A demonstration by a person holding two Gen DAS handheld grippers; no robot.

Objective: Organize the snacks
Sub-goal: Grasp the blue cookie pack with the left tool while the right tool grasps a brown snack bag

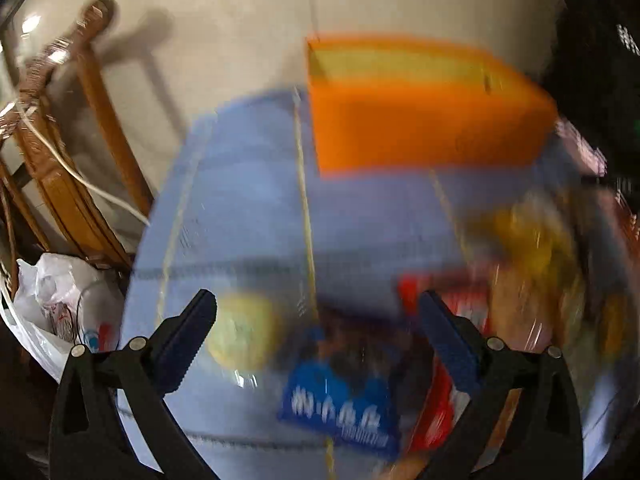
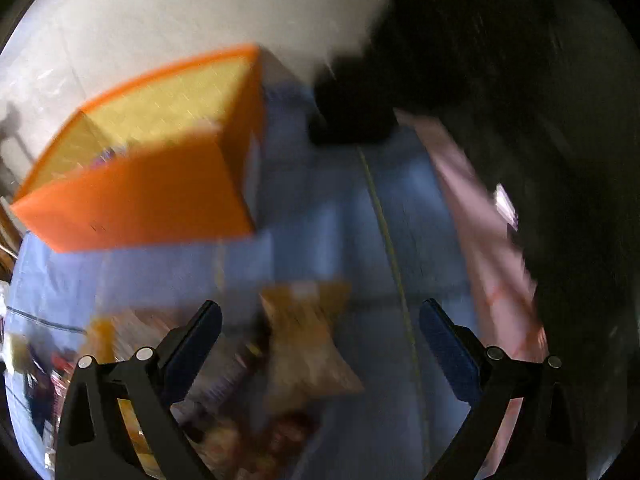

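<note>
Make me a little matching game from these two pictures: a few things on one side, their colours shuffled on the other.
Things:
1. storage box
2. tablecloth
3. round snack
4. chair

Colours:
a. pale yellow
b. orange
c. brown wood
d. light blue

Pairs: 1-b, 2-d, 3-a, 4-c

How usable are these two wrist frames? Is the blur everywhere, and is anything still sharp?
Left wrist view: heavy motion blur smears the orange box and the snack packets, while the open left tongs stay sharp; fisheye bends the table edge. Right wrist view: equally smeared, the right tongs crisp and open, and the upper right is a dark, unreadable mass.
</note>
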